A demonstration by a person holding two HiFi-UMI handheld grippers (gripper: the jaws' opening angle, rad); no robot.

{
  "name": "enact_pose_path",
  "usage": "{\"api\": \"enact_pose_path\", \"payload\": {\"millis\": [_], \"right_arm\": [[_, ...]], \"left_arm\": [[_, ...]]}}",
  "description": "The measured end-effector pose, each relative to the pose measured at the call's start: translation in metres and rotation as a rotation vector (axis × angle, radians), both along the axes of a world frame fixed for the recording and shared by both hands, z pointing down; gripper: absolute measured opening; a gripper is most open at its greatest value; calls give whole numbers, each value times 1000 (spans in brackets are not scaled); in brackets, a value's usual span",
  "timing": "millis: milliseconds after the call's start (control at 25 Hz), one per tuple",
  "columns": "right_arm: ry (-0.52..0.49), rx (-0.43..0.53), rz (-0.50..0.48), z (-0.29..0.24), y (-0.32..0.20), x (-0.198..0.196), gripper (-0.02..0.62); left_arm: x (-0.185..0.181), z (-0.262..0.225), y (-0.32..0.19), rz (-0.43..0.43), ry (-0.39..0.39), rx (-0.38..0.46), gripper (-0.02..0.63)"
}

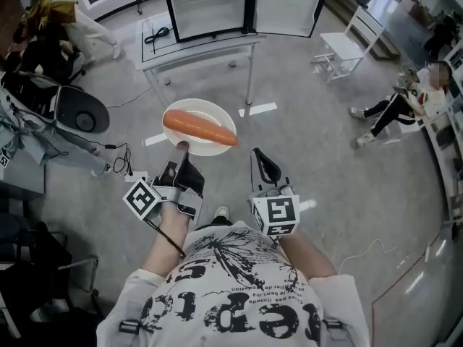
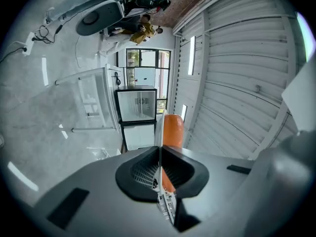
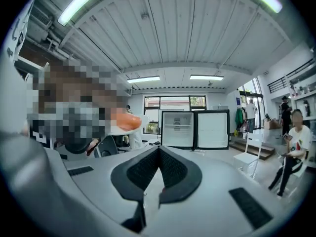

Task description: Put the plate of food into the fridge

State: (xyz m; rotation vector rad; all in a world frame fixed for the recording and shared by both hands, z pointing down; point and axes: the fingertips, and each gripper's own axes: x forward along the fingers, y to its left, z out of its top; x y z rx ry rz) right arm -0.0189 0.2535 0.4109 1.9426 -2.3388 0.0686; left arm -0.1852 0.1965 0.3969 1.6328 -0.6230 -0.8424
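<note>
As left tongs (image 1: 181, 148) pinch plate (image 1: 203, 106), fridge (image 1: 210, 6) open

Well ahead of the left hand-held gripper (image 1: 181, 149), a white desk (image 1: 155, 49) stands on the grey floor (image 1: 304, 136), bearing an open fridge (image 1: 210, 6) and a black cable (image 1: 157, 35).

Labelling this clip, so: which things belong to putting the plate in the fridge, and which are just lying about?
Job: plate, orange food on it, left gripper shut on its rim, open fridge.
Lying about: white chair, seated person, floor cable.
</note>
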Motion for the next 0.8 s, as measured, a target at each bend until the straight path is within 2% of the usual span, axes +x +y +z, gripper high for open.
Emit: {"api": "enact_pose_path", "payload": {"millis": [200,480,800], "right_arm": [[5,8,38,-1,-66,-12,2],[-9,-33,38,13,-186,-16,2],[11,-22,45,12,-194,-7,2]], "left_arm": [[-19,-4,-67,5,13,9,25],[-19,14,-183,21,20,-46,25],[-20,19,-192,4,35,-63,25]]}}
